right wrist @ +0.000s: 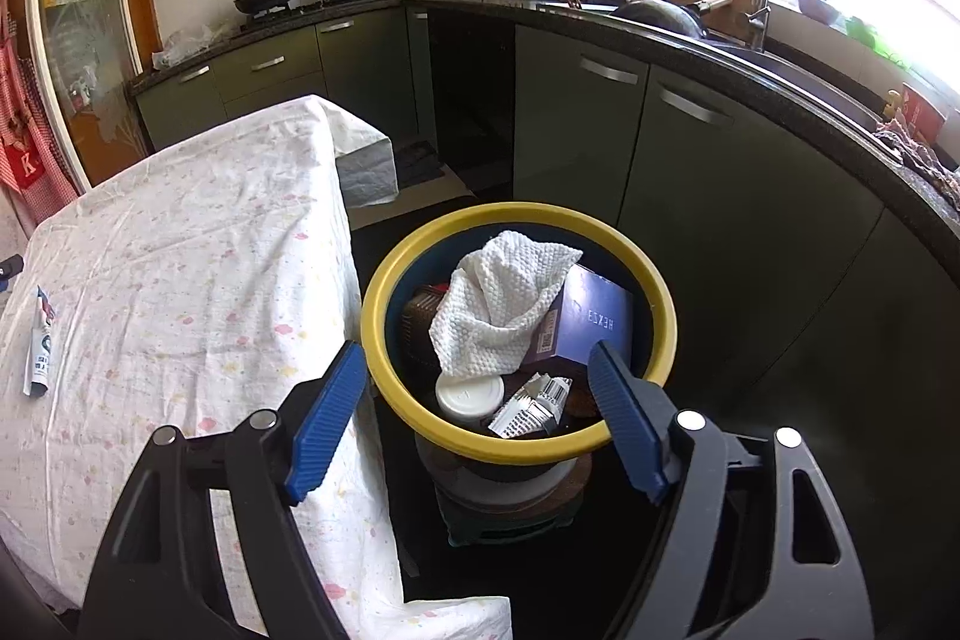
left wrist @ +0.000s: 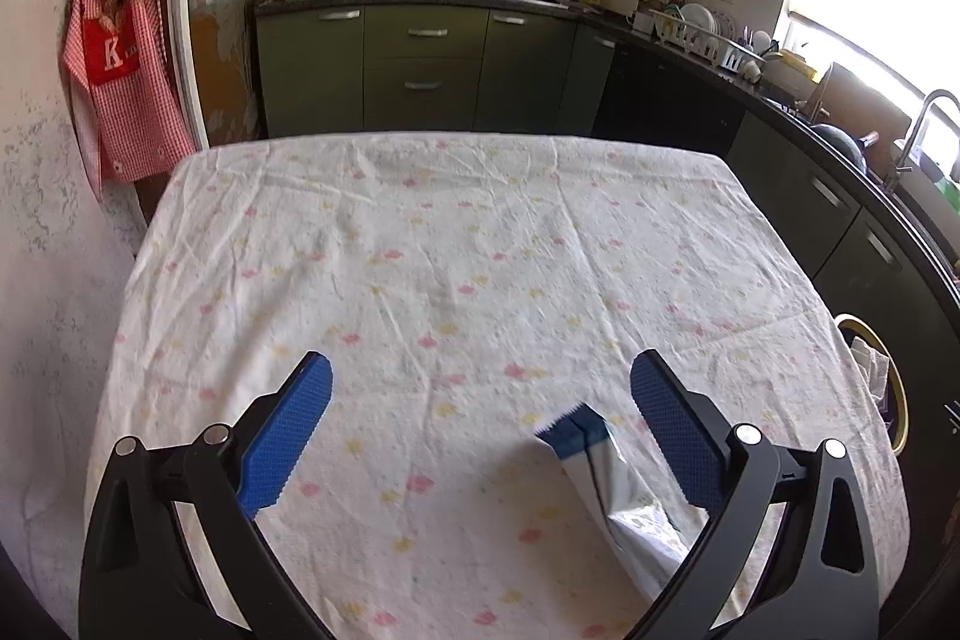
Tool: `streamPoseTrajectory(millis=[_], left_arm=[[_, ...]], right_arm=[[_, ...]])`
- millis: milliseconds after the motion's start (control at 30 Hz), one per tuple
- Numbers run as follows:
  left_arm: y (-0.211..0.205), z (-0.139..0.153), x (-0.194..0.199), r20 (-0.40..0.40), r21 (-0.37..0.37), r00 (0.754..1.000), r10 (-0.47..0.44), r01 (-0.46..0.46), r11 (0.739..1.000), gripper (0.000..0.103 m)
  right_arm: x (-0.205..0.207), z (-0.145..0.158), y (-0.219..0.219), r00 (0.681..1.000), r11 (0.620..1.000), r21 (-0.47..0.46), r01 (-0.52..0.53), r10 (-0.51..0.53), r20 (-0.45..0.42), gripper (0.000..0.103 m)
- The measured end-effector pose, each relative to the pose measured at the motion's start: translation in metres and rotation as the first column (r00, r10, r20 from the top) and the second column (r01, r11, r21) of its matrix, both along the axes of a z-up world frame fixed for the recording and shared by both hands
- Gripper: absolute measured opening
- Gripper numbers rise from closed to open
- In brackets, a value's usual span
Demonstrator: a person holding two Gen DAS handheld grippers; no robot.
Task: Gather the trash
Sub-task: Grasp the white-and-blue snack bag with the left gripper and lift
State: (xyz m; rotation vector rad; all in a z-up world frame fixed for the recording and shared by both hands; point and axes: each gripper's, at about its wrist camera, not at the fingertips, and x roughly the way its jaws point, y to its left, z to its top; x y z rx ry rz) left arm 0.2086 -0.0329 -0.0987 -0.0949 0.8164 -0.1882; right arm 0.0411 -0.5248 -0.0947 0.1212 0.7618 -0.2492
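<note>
Trash already fills much of the yellow-rimmed bin (right wrist: 517, 334) at the centre of the right wrist view: a crumpled white paper towel (right wrist: 501, 307), a dark blue box (right wrist: 591, 325), a white lid (right wrist: 470, 394) and a silvery wrapper (right wrist: 531, 407) lie inside it. The right gripper (right wrist: 477, 415) hangs over the near rim with its jaws spread wide and nothing between them, a pose that suits a piece let go into the bin, which stands on the floor just beside the table (right wrist: 180, 244) so that a short reach from the cloth ends above its mouth. One more piece is left on the table: a blue and white tube (right wrist: 41, 346) at the left edge of that view. In the left wrist view the same tube (left wrist: 606, 484) lies at lower right, between the blue pads of the left gripper (left wrist: 480, 430) and close to the right-hand one, though neither pad touches it. Those jaws also stand wide and empty, apparently lined up for a pick.
</note>
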Motion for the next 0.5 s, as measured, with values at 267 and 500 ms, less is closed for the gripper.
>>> streamPoseTrajectory(millis=[267, 500], left_arm=[[-0.041, -0.031, -0.020, -0.160, -0.030, 0.987, -0.014, 0.010, 1.000, 0.098], [-0.059, -0.036, -0.024, -0.164, 0.038, 0.986, 0.007, -0.001, 0.999, 0.079]], right_arm=[[-0.005, -0.006, 0.011, 0.996, 0.994, 0.061, -0.090, 0.089, 0.028, 0.073], [-0.008, -0.015, 0.018, 0.992, 0.989, 0.077, -0.129, 0.128, 0.015, 0.073]])
